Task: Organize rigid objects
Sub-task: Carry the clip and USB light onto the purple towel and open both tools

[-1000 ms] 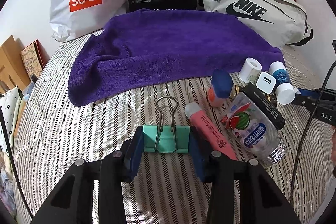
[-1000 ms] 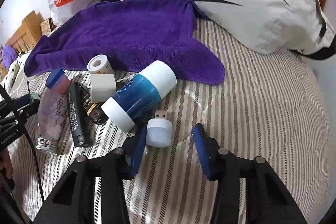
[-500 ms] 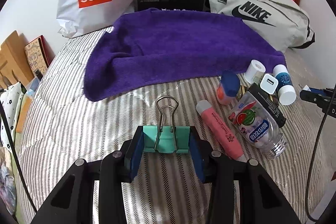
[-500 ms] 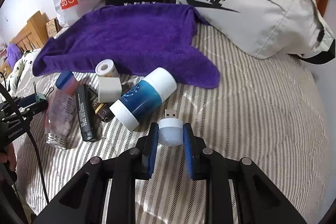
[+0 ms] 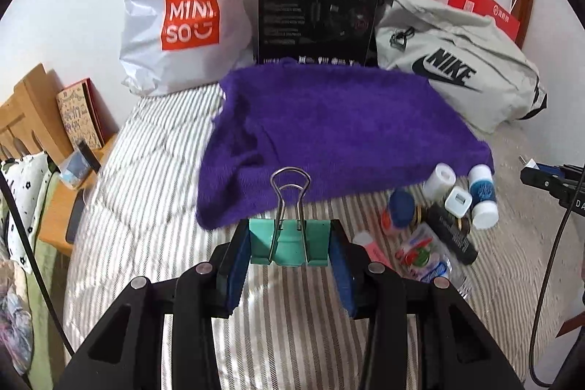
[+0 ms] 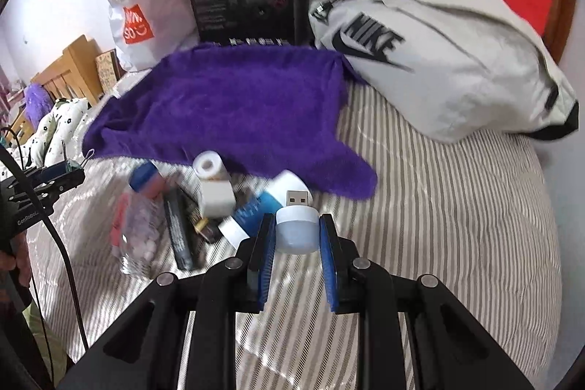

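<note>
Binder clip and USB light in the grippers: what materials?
Binder clip: teal painted sheet metal by the look, with shiny bare wire handles. USB light: matte, translucent white plastic dome, probably; its plug is bright metal with two square holes.

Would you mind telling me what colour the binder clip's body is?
Teal green, with silver wire handles; the binder clip shows best in the left wrist view, held by the left gripper.

2 wrist views toward shared purple towel [image 5: 329, 130]
</note>
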